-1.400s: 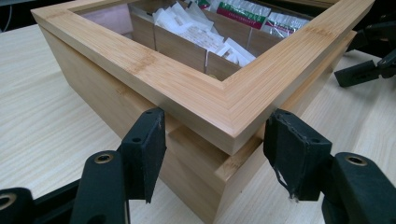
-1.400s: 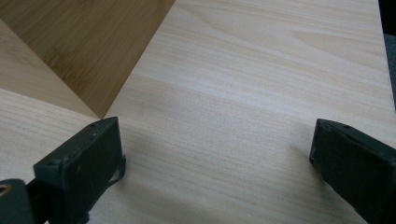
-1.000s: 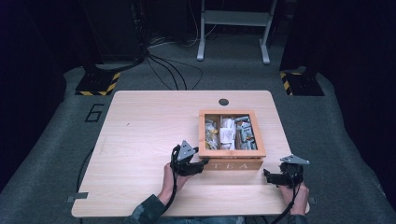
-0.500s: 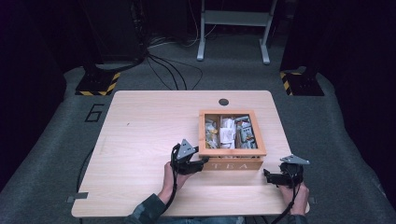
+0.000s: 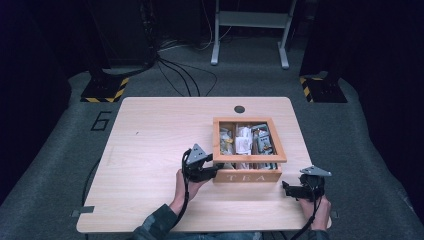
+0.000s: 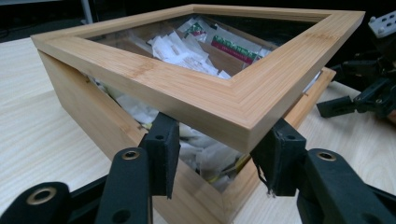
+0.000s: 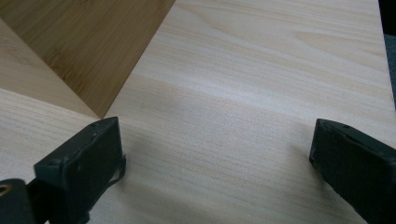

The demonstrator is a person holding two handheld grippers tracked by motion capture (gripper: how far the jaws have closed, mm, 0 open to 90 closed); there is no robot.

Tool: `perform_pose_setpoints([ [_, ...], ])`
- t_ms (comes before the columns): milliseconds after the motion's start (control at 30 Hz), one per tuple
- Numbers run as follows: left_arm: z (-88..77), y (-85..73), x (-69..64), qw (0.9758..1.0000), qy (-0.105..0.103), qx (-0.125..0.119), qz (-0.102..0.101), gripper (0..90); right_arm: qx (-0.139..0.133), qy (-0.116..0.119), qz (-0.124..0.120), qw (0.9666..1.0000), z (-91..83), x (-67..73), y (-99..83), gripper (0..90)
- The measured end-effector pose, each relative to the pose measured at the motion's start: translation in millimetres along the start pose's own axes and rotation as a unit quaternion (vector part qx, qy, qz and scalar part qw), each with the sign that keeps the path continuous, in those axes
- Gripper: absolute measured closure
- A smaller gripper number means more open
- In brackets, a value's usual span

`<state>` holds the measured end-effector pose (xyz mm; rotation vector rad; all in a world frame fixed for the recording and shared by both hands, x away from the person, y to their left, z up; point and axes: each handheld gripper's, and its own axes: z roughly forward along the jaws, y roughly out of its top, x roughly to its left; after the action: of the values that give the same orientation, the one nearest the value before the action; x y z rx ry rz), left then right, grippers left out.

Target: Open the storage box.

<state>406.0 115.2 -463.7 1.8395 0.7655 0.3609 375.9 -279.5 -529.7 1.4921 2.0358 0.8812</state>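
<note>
The pale wooden bench (image 5: 160, 145) carries a bamboo tea box (image 5: 247, 176) right of centre, its compartments full of tea bag sachets (image 6: 187, 49). Its glass-paned lid (image 6: 233, 105) sits lifted and skewed at the near left corner. The left tool (image 6: 219, 161) has just been closing and pinches that lid corner. The right tool (image 7: 212, 163) rests spread on bare bench beside the box. Opening seems underway; next, swing the lid up on its far edge without dragging the box.

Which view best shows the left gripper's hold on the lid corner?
The left gripper view: the left gripper straddles the raised lid corner. The high view shows it small beside the box; the right gripper view shows a box corner.
</note>
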Motion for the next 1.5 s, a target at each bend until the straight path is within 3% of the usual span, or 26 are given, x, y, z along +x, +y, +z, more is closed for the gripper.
perform_pose_setpoints([
  [533, 1.2, 22.4, 10.4, 0.9997, -0.017, -0.01, -0.013, 57.6, -0.001, -0.003, 0.004, 1.0, 0.5, 0.5, 0.3, 2.1],
  [1500, 5.8, 63.1, 18.5, 0.9998, -0.018, -0.007, 0.003, 58.4, 0.0, -0.001, 0.002, 1.0, 0.3, 0.2, 0.3, 2.1],
])
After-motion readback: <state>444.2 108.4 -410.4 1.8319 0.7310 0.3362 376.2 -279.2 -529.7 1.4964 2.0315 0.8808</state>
